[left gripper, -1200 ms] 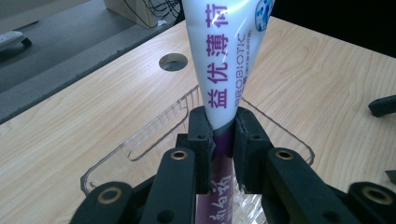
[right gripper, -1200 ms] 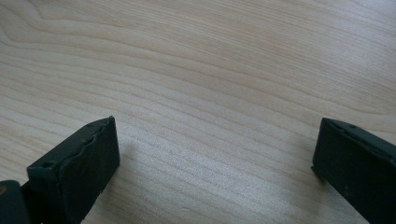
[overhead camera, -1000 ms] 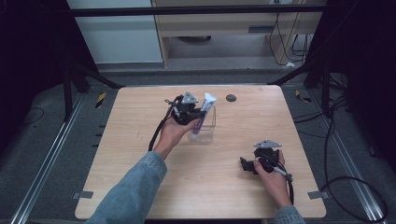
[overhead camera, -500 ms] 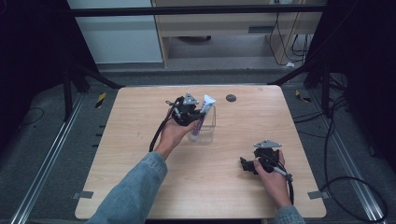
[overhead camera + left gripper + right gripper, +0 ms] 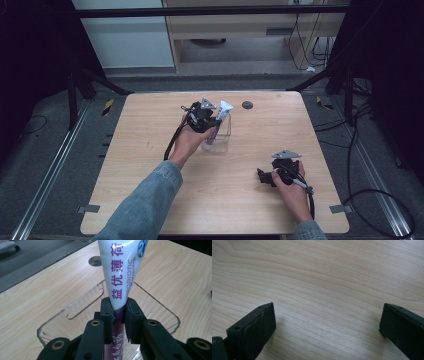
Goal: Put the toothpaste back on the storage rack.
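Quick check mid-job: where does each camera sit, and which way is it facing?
High view: above the near table edge, looking forward and down on the light wooden table; both forearms, left claw, right claw.
Left gripper view: on the left claw, looking along its jaws, clamped on the white-and-purple toothpaste tube over the clear plastic bin.
Right gripper view: on the right claw, jaws apart, facing bare tabletop.
Shared: high and left views show tube and bin.
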